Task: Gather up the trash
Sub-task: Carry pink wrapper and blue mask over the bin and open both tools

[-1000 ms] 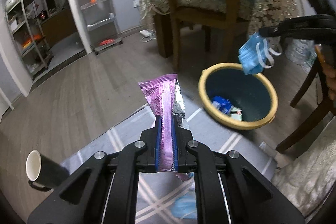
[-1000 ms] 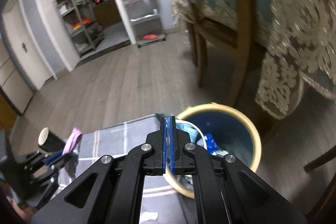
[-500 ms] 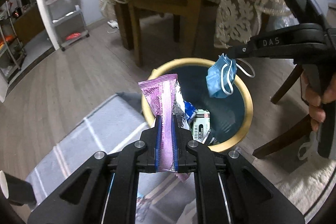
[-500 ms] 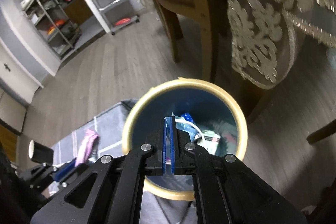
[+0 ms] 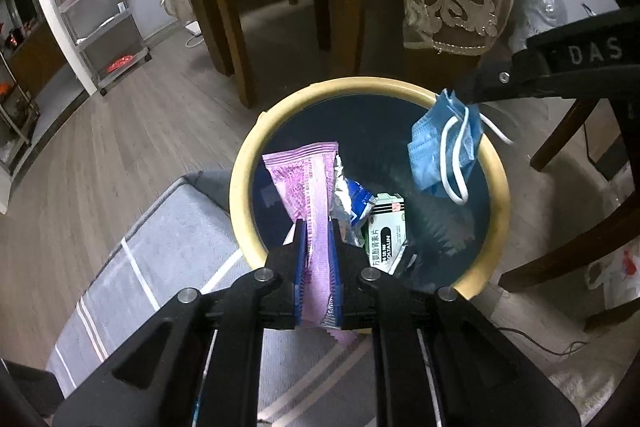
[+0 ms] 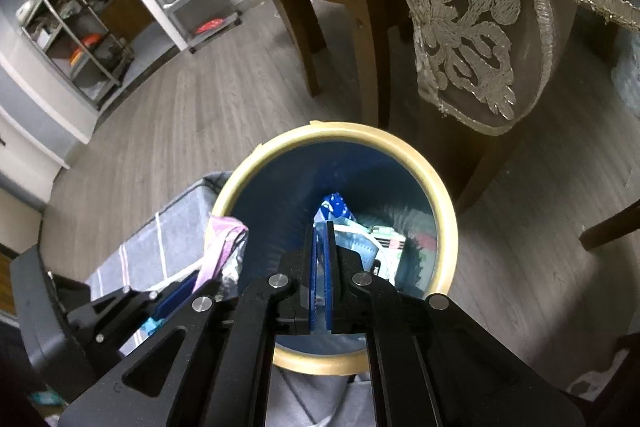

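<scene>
Gripping a pink wrapper [image 5: 308,187] over the bin [image 5: 240,183], the left gripper [image 5: 318,239] has its fingers beginning to part. Right gripper [image 5: 464,95] fingers are clamped on a blue face mask [image 5: 432,155], apparently just inside the rim.

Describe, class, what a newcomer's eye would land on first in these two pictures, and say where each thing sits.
First, the round trash bin with its pale yellow rim, standing on the wood floor by a grey rug, with a medicine box already inside. Over its mouth, the left hand-held gripper pinches a pink wrapper upright. From the right, the right hand-held gripper dangles a crumpled blue face mask above the bin's far side.
</scene>
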Demonstrator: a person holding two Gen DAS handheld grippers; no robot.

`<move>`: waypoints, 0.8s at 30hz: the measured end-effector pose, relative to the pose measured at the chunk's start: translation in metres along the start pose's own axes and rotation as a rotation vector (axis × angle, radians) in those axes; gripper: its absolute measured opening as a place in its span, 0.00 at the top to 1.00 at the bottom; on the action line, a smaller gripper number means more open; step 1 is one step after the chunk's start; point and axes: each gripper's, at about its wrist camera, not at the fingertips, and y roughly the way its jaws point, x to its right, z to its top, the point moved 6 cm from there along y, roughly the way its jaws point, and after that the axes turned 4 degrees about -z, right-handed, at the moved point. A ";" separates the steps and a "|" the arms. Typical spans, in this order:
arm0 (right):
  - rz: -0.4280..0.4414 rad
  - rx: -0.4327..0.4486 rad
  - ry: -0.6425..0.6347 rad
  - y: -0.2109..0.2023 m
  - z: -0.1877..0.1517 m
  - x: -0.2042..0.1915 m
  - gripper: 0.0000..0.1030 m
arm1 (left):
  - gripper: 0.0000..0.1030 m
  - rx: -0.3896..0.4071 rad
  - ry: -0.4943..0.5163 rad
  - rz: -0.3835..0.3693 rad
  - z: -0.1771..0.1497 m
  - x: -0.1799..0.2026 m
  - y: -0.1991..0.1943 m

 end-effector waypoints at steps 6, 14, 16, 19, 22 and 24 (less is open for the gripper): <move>-0.015 0.006 -0.009 0.000 0.001 -0.002 0.95 | 0.46 0.049 -0.048 0.018 0.000 -0.015 -0.011; -0.026 0.015 -0.040 -0.001 0.002 -0.012 0.81 | 0.41 0.091 -0.089 0.043 -0.013 -0.036 -0.058; -0.029 0.025 -0.051 -0.004 0.001 -0.016 0.76 | 0.41 0.103 -0.094 0.049 -0.020 -0.040 -0.073; -0.021 0.038 -0.080 -0.012 -0.004 -0.028 0.66 | 0.40 0.116 -0.103 0.073 -0.033 -0.051 -0.096; -0.004 0.065 -0.093 -0.024 -0.009 -0.041 0.49 | 0.37 0.121 -0.118 0.103 -0.047 -0.065 -0.117; 0.020 0.094 -0.088 -0.037 -0.014 -0.052 0.41 | 0.35 0.123 -0.144 0.119 -0.058 -0.076 -0.131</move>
